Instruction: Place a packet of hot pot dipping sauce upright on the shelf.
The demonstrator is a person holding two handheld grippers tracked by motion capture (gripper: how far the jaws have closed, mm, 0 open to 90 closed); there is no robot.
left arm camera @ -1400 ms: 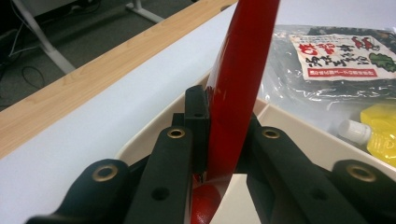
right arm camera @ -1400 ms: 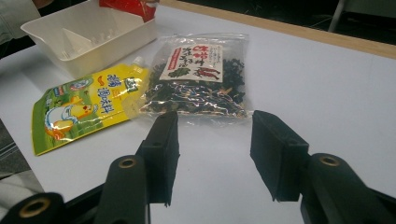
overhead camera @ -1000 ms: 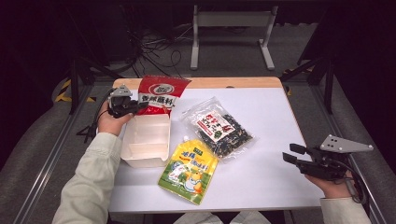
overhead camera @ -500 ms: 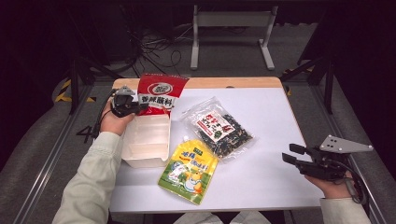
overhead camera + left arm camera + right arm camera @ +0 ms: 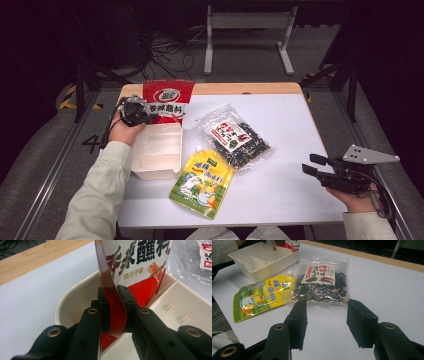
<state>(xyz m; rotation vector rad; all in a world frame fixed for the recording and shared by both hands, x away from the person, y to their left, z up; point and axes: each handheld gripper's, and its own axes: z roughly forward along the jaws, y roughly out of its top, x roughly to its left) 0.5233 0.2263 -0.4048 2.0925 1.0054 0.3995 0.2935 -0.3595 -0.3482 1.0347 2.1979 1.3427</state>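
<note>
Tub: white plastic rectangular tub [image 5: 156, 150], left of centre in the high view.
Pouch: my left gripper [image 5: 113, 305] is clamped on the glossy red seasoning pouch [image 5: 140, 270], standing upright in the tub's far end.
Right gripper [image 5: 325, 322]: my jaws apart, lower right, empty.

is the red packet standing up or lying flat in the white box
Standing up: the red packet rises upright from the white box, pinched at its lower edge by the left gripper.

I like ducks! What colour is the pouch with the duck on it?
Yellow with green, the spouted pouch shows best in the right gripper view.
</note>
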